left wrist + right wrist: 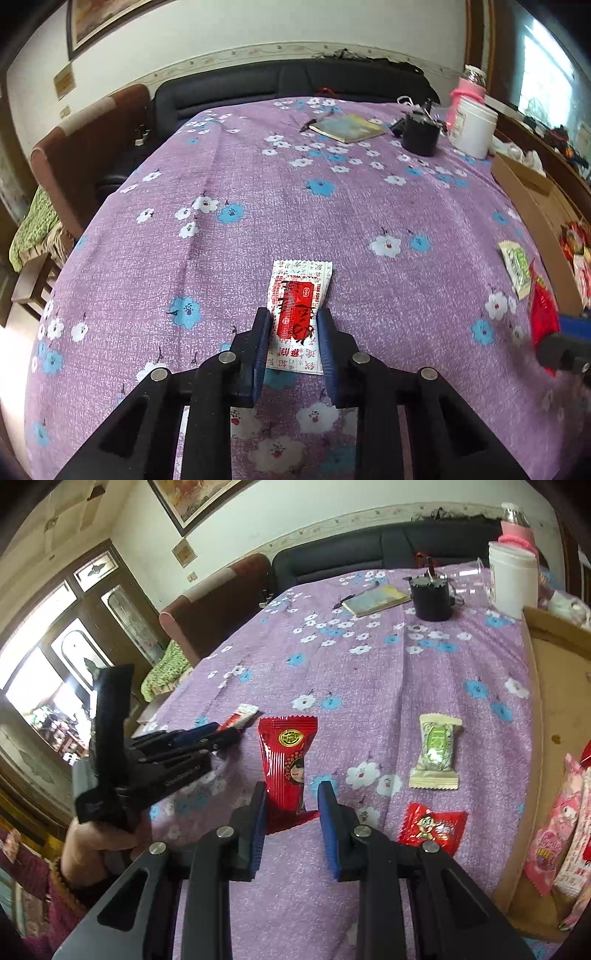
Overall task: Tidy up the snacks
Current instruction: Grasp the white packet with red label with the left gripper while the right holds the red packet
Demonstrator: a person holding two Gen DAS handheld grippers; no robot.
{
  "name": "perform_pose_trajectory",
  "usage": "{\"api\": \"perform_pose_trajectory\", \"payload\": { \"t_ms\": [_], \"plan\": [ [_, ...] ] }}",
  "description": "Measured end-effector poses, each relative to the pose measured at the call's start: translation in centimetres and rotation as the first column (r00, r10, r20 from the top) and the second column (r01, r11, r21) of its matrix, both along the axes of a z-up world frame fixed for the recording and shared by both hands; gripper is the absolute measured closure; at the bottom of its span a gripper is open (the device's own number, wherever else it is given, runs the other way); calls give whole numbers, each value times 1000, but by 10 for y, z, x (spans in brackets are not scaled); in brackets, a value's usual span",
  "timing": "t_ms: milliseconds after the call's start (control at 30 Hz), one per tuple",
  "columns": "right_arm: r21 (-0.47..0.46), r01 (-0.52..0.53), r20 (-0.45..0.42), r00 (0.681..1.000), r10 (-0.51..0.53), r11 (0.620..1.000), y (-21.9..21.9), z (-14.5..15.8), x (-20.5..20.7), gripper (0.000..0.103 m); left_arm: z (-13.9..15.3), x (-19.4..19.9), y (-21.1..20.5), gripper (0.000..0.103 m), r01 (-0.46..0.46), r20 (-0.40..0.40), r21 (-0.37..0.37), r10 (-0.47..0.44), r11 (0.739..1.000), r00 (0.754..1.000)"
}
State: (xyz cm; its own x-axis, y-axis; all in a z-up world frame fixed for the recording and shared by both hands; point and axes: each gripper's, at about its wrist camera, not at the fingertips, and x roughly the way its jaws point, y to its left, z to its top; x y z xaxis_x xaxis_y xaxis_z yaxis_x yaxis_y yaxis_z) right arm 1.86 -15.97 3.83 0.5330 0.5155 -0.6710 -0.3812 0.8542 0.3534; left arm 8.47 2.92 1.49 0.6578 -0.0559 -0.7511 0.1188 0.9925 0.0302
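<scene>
My left gripper (294, 319) is open, its blue pads on either side of a white and red snack packet (300, 310) lying flat on the purple floral tablecloth (258, 206). In the right wrist view this packet (242, 716) shows just past the left gripper (225, 734). My right gripper (291, 794) is open around the near end of a long red snack packet (286, 764). A pale green packet (436, 751) and a small red packet (432, 825) lie to its right.
A cardboard box (554, 716) with pink snack packets (557, 834) stands at the right table edge. At the far end lie a notebook (375, 600), a black pot (430, 600) and a white jar (511, 579). A sofa (295, 85) stands behind.
</scene>
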Motion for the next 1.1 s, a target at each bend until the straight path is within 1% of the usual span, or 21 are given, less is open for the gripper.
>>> {"api": "perform_pose_trajectory", "payload": {
  "t_ms": [33,133,167,233,267,333,400,467,533,667,1100],
  "plan": [
    [-9,2,8,1000,-2,1000,1,0,0,77,2,0,1,77,-7,11,-5,7,1000,1000],
    [-20,6,32,999,-5,1000,2,3,-1,77,11,-4,5,77,-36,69,-39,39,999,997],
    [-24,9,43,999,-8,1000,2,4,-2,77,14,-6,5,77,-52,95,-40,56,998,994],
    [-37,19,66,998,-16,999,2,6,-4,77,19,-11,3,77,-91,149,-18,93,996,984],
    [-49,24,79,997,-20,999,3,7,-4,77,23,-13,0,77,-97,178,-7,96,995,979],
    [-59,33,91,995,-28,998,3,8,-5,77,28,-17,-3,77,-104,221,-11,104,995,970],
    [-57,37,94,995,-32,998,2,8,-5,77,33,-22,-8,77,-100,259,-13,100,995,961],
    [-56,44,96,995,-39,997,0,8,-5,77,37,-26,-12,76,-104,294,0,99,995,951],
    [-55,50,97,994,-44,997,-1,8,-5,77,39,-28,-16,76,-92,311,9,85,996,947],
    [-51,56,98,994,-51,997,-3,8,-4,77,40,-32,-24,76,-92,332,56,68,994,941],
    [-51,56,98,994,-51,997,-3,9,-5,77,38,-33,-33,76,-100,352,110,55,989,934]
  ]
}}
